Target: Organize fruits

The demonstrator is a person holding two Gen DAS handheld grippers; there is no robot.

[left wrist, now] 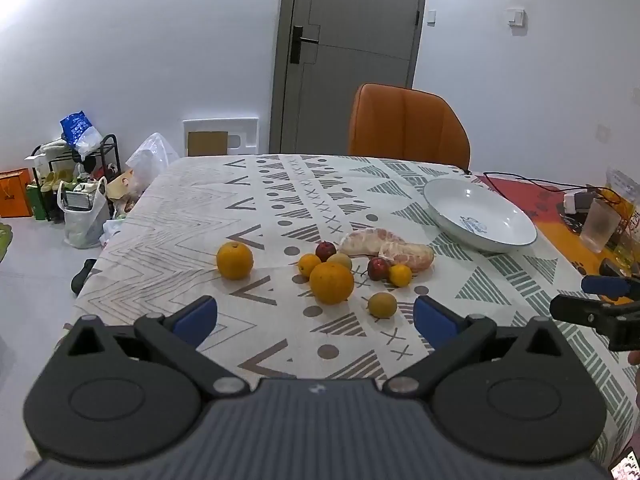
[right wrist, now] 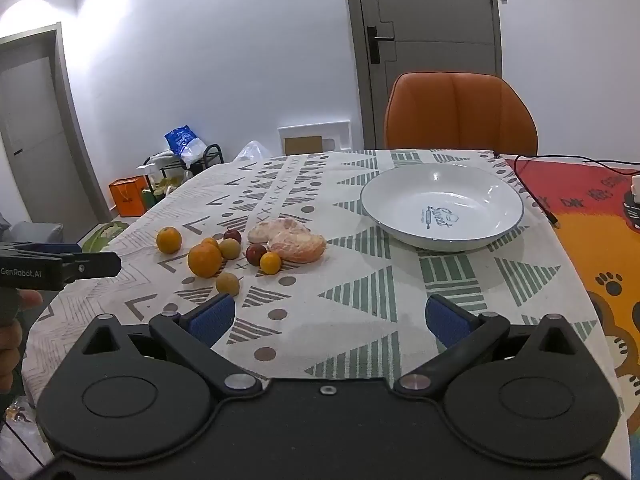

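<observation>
Fruit lies grouped on the patterned tablecloth [left wrist: 192, 216]: a large orange [left wrist: 331, 282], a lone orange [left wrist: 235, 260] to its left, two dark red fruits [left wrist: 325, 250], small tangerines [left wrist: 400, 275], brownish round fruits [left wrist: 382, 305] and peeled pomelo pieces [left wrist: 392, 249]. An empty white bowl [left wrist: 480, 212] stands to the right; it also shows in the right wrist view [right wrist: 442, 204]. My left gripper [left wrist: 316, 316] is open and empty, just short of the fruit. My right gripper [right wrist: 330, 318] is open and empty, nearer than the bowl, with the fruit [right wrist: 204, 259] to its left.
An orange chair [left wrist: 408, 126] stands behind the table's far edge. A cable [right wrist: 532, 196], a white charger [left wrist: 576, 200] and a plastic cup [left wrist: 600, 226] lie on the orange mat [right wrist: 592, 216] at the right. Bags and a rack [left wrist: 76, 184] stand on the floor, left.
</observation>
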